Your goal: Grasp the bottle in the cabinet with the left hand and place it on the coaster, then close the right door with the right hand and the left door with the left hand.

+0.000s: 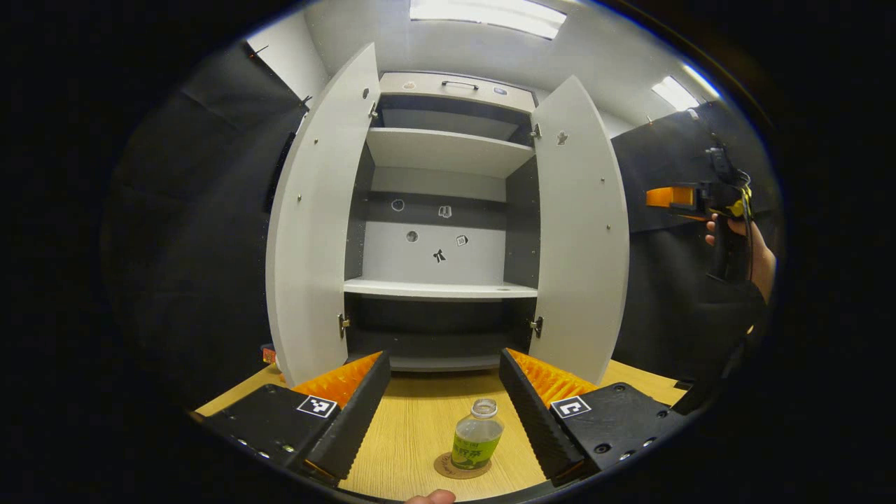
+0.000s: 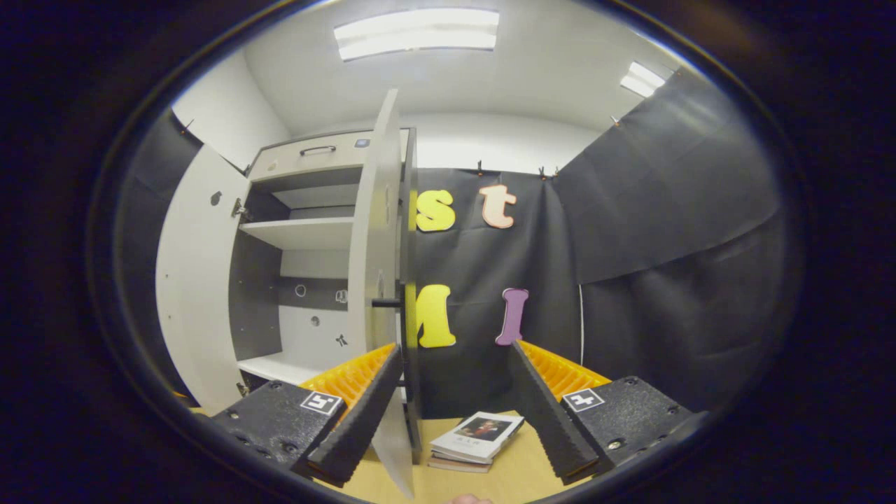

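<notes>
A small clear bottle (image 1: 477, 434) with a green label stands upright on a round brown coaster (image 1: 462, 465) on the wooden table (image 1: 413, 420). My left gripper (image 1: 443, 360) is open. Its fingers flank the bottle without touching it. Behind stands the cabinet (image 1: 441, 231) with its left door (image 1: 315, 231) and right door (image 1: 581, 238) swung open. In the right gripper view my right gripper (image 2: 455, 353) is open, facing the right door (image 2: 378, 280) edge-on, its dark handle (image 2: 385, 303) above the left finger. The left door (image 2: 196, 280) shows beyond.
A hand (image 1: 742, 238) holds the right gripper (image 1: 689, 198) at the far right of the left gripper view, outside the right door. A small stack of books (image 2: 476, 437) lies on the table by the cabinet's right side. The cabinet shelves (image 1: 441, 288) are bare.
</notes>
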`<state>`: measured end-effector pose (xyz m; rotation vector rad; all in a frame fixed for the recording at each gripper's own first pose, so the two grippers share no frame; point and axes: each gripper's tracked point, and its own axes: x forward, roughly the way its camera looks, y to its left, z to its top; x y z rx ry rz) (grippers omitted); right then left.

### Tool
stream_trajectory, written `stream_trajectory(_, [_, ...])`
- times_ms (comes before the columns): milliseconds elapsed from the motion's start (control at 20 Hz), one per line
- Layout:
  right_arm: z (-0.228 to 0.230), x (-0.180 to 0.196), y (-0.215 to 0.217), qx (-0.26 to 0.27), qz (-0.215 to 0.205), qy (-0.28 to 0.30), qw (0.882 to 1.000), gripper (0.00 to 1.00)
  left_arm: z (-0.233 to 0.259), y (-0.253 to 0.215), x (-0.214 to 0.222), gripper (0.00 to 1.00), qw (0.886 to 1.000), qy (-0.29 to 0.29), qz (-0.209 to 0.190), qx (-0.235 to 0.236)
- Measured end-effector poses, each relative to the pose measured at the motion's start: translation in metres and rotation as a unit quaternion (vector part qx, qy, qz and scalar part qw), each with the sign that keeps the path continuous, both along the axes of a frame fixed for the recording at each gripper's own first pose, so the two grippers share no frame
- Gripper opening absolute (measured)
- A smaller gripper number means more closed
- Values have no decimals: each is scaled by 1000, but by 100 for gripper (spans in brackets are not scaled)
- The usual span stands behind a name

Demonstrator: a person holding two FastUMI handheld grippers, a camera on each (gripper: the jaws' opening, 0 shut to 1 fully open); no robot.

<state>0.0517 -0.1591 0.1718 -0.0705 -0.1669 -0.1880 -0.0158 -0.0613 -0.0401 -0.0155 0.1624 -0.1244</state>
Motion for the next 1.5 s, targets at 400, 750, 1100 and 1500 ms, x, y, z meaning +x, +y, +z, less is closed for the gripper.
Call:
stream_trajectory(400, [-5,37,-20,32,-12,17,999,99,-8,-1,-7,95,1000,7,1,-14])
stream_trajectory(750, [-5,44,-13,5,-31,12,999,98,-14,7,-5,95,1000,17,7,-24])
stream_trajectory(1100, [-5,41,3,-9,-43,29,999,94,-10,6,-1,95,999,9,0,-32])
stream_trajectory(1500, [-9,46,59,-38,6,42,998,94,-12,11,-3,95,999,12,-1,-41])
